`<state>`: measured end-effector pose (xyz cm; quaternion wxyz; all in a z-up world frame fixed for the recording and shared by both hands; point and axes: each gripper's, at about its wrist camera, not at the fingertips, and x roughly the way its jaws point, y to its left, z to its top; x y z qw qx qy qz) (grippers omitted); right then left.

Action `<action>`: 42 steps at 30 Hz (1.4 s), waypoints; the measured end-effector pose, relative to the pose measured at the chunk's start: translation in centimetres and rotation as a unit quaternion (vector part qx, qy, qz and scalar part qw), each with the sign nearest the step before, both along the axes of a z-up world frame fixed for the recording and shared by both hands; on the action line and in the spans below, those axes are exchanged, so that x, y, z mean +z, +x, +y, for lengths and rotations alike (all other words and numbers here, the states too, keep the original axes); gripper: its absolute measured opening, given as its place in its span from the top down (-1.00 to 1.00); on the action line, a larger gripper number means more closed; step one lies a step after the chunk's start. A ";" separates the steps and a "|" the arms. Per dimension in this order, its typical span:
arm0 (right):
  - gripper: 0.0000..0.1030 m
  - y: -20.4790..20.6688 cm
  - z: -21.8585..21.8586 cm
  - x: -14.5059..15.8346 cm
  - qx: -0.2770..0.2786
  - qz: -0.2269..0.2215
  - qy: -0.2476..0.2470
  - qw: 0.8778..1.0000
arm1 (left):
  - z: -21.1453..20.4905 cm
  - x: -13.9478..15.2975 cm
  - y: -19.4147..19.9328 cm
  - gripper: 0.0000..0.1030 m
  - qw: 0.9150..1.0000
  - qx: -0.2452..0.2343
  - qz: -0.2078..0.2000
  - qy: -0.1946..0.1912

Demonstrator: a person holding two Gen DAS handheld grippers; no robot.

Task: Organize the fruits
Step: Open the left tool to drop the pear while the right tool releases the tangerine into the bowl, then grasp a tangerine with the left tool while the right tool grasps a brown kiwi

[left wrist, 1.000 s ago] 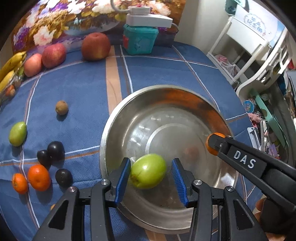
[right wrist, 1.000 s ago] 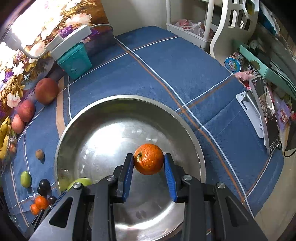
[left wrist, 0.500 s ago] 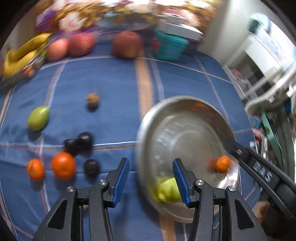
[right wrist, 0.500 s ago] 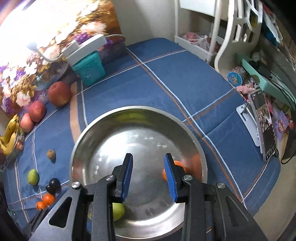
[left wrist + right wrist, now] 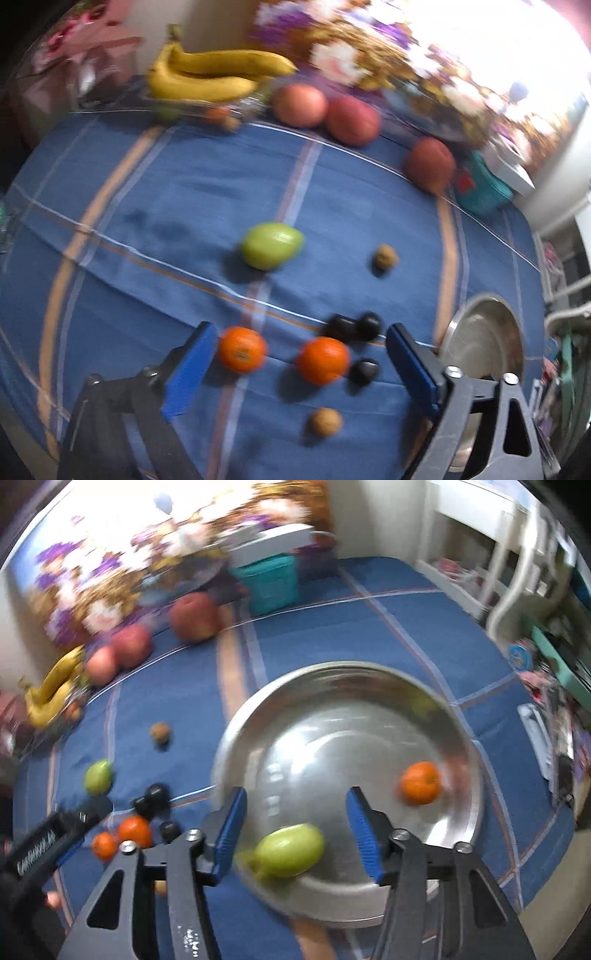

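Observation:
A steel bowl (image 5: 465, 746) sits on the blue cloth, holding a green fruit (image 5: 290, 849) and an orange (image 5: 421, 782); its rim shows in the left wrist view (image 5: 458, 325). My left gripper (image 5: 299, 363) is wide open and empty above two oranges (image 5: 242, 349) (image 5: 323, 360) and several dark plums (image 5: 352, 326). Another green fruit (image 5: 271, 244) lies farther back. My right gripper (image 5: 295, 819) is open and empty over the bowl's near side, above the green fruit. The left gripper shows in the right wrist view (image 5: 51, 834).
Bananas (image 5: 210, 75) and three red apples (image 5: 352, 114) line the back edge by a flowered picture. A teal box (image 5: 480, 192) stands at the back right. Two small brown fruits (image 5: 386, 256) (image 5: 325, 422) lie on the cloth. White furniture (image 5: 517, 572) stands beyond the table's right edge.
Both grippers let go of their fruit into the bowl. The left gripper swung left to over the loose oranges and plums. The right gripper opened wider and drew back.

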<state>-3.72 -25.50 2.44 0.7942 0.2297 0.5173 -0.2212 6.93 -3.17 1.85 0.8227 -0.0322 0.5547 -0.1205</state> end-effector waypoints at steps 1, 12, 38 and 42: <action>-0.20 0.3 0.7 0.0 0.010 -0.001 0.001 1.000 | 0.7 0.1 0.2 -0.98 1.000 0.006 -0.003 0.003; -0.35 3.8 7.8 -1.4 0.122 0.002 0.036 0.992 | 6.8 1.1 0.5 -1.00 0.999 0.049 -0.019 -0.005; -0.51 4.4 12.7 -7.3 0.182 0.101 0.053 0.977 | 3.8 -5.2 0.7 -0.94 0.997 -0.023 0.063 0.029; -0.41 4.3 12.7 -6.9 0.179 0.093 0.060 0.978 | 3.5 -5.2 0.8 -0.56 0.997 -0.025 0.070 0.022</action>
